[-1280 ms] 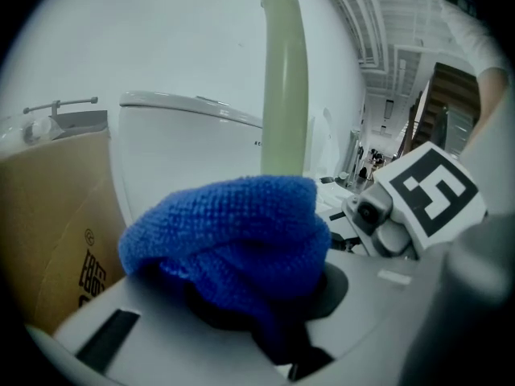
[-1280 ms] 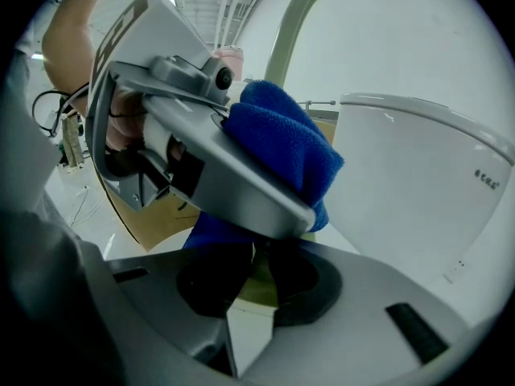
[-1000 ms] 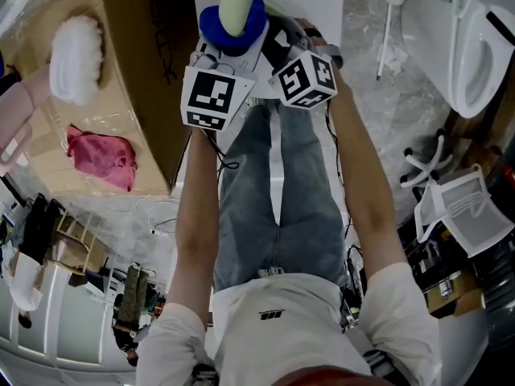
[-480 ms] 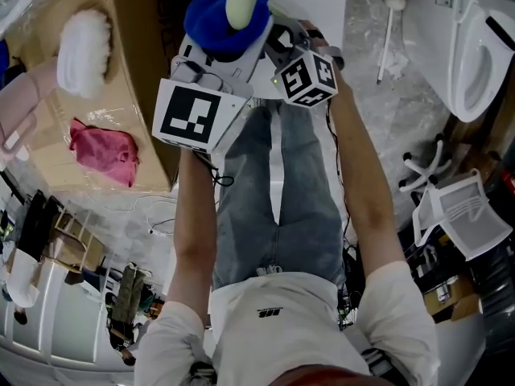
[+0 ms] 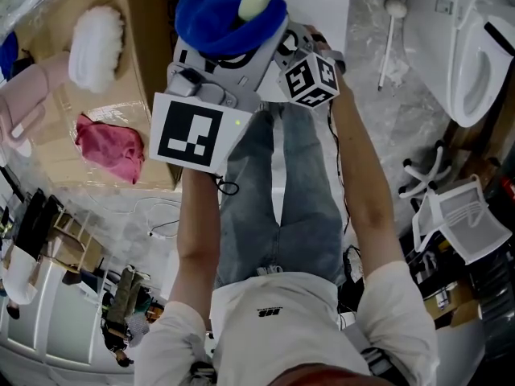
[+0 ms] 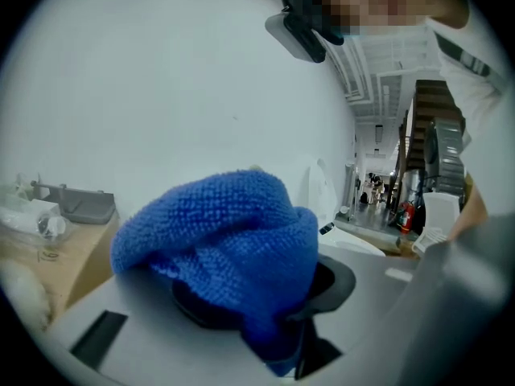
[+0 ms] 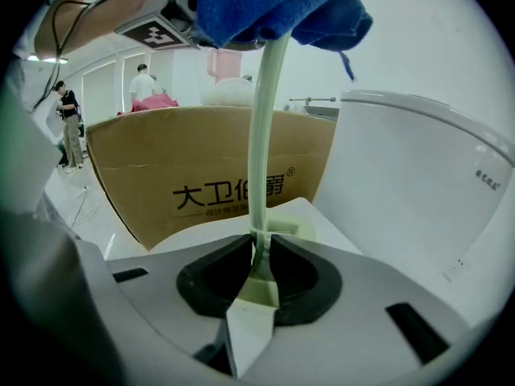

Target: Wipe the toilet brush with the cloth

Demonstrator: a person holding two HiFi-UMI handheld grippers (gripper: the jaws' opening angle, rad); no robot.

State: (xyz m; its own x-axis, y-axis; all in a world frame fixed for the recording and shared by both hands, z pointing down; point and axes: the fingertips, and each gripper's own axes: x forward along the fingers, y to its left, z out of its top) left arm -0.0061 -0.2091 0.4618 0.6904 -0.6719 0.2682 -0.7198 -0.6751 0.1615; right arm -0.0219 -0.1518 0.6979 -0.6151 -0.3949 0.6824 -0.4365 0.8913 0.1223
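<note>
1. Jaws of the right gripper (image 7: 259, 270) are pinched on the pale green handle (image 7: 262, 135) of the toilet brush, low on the shaft. Nothing else carries the brush; it hangs in this grip in front of a cardboard box (image 7: 185, 183), with the toilet (image 7: 418, 183) just to its right.
2. On the left gripper (image 6: 265, 296) the jaws are opening. They stand spread, with the blue cloth (image 6: 229, 232) bunched between and over them, and I judge the pads are no longer pressing it.
3. What matters for my next move: the handle's long axis runs nearly upright from the right jaws, and its upper end disappears into the cloth. The left hand is the one at that end.
4. I cannot see the bristle head.
5. I judge the left jaws must close the cloth round the shaft again, then stroke along that axis. Loose as it is, the cloth could slide off.
</note>
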